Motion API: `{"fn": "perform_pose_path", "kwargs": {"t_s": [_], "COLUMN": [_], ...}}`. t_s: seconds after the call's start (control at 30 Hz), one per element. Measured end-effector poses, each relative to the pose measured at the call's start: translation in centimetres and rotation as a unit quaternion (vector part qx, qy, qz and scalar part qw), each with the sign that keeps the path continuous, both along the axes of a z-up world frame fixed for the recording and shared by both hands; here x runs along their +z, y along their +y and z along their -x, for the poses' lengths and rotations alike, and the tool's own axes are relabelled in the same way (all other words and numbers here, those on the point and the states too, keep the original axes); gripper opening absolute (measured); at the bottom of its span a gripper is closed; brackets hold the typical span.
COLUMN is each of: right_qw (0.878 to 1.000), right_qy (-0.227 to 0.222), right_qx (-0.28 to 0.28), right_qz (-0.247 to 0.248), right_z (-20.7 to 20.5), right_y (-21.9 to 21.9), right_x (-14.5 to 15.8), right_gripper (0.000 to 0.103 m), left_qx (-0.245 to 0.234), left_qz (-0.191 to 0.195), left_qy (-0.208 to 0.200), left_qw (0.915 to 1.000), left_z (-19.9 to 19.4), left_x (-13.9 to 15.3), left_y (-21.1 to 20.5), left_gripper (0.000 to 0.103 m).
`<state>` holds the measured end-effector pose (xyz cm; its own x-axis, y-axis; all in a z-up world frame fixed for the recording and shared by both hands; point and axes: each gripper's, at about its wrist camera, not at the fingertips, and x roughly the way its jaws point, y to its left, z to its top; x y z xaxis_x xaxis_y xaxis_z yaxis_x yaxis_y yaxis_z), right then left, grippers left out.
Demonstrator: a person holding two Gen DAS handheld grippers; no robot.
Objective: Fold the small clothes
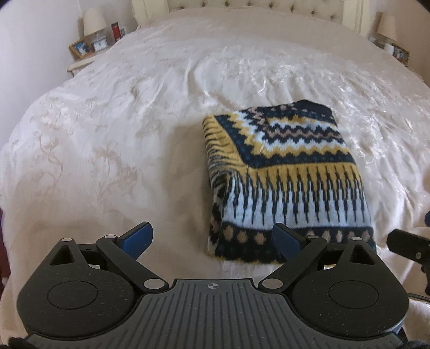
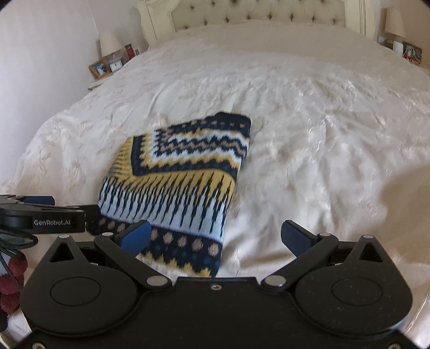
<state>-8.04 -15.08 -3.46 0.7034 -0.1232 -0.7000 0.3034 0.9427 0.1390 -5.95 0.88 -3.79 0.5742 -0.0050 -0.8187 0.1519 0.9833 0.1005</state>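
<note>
A patterned knit sweater [image 1: 285, 171] in navy, yellow, white and tan lies folded into a rectangle on the cream bedspread [image 1: 107, 134]. It also shows in the right wrist view [image 2: 182, 182]. My left gripper [image 1: 212, 239] is open and empty, just short of the sweater's near left corner. My right gripper [image 2: 215, 236] is open and empty, at the sweater's near right corner. The left gripper's body [image 2: 43, 217] shows at the left edge of the right wrist view.
A tufted headboard [image 2: 258, 13] stands at the far end of the bed. A nightstand with a lamp [image 1: 92, 21], framed photo and clock sits far left. Another lamp [image 2: 393, 22] and frame sit far right. The bedspread [image 2: 322, 134] is wrinkled.
</note>
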Motion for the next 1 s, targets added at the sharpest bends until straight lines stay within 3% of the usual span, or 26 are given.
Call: {"fn": "perform_pose_path", "kwargs": {"t_s": [0.33,1.0], "right_qw": [1.0,0.999], "right_qy": [0.017,0.033], "right_qx": [-0.008,-0.021], "right_qz": [-0.007,-0.013], "right_z": [-0.1,-0.5], "right_y": [-0.1,-0.4], "right_x": [-0.6,-1.3], "right_gripper": [0.102,0.102], "left_qx": [0.011,0.002], "left_qz": [0.009,0.012], "left_qy": [0.028,0.045], "left_qw": [0.9995,0.9989], "left_z": [0.1,0.2], "left_x": [-0.7,-1.4], "left_y": [0.5,0.4], "left_gripper": [0.096,0.096]}}
